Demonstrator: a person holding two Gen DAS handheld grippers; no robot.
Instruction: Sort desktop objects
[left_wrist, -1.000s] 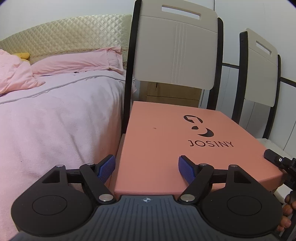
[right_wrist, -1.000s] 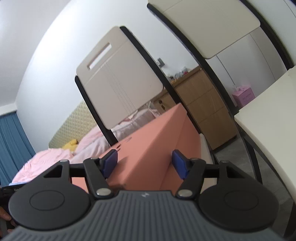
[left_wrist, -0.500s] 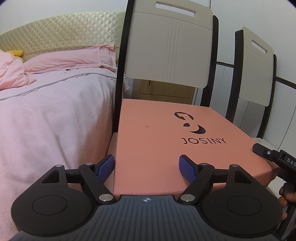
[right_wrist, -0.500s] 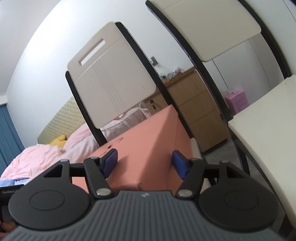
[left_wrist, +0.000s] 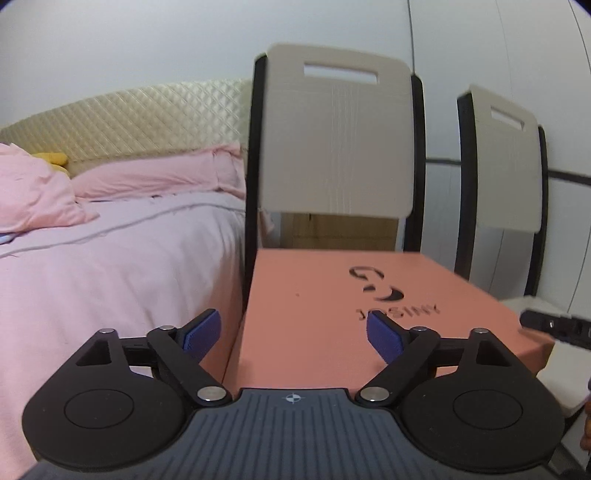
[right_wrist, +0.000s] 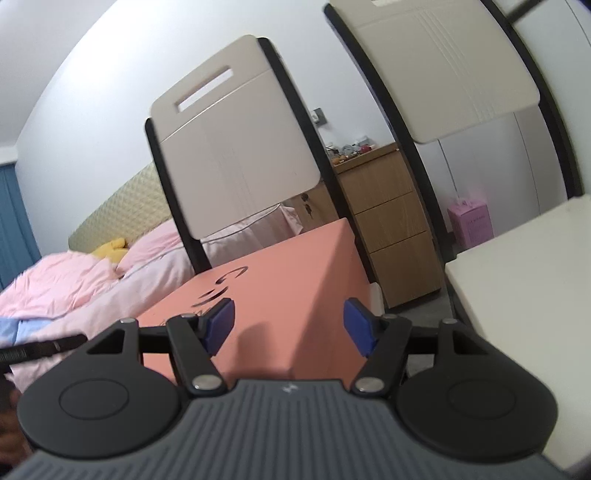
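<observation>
A salmon-pink JOSINY box (left_wrist: 332, 295) rests on the seat of a beige chair (left_wrist: 336, 147). My left gripper (left_wrist: 293, 334) is open and empty, just in front of the box's near left corner. The box also shows in the right wrist view (right_wrist: 288, 288). My right gripper (right_wrist: 290, 325) is open and empty, close to the box's right side, not touching it. The tip of the right gripper shows at the right edge of the left wrist view (left_wrist: 554, 326).
A bed with pink bedding (left_wrist: 110, 266) lies left of the chair. A second beige chair (left_wrist: 506, 162) stands to the right. A white table (right_wrist: 535, 280) is at the right, and a wooden drawer cabinet (right_wrist: 388, 221) stands behind with a pink box (right_wrist: 469, 221) beside it.
Both grippers have tilted upward and drawn back a little, so the box sits lower in both views. Both stay open.
</observation>
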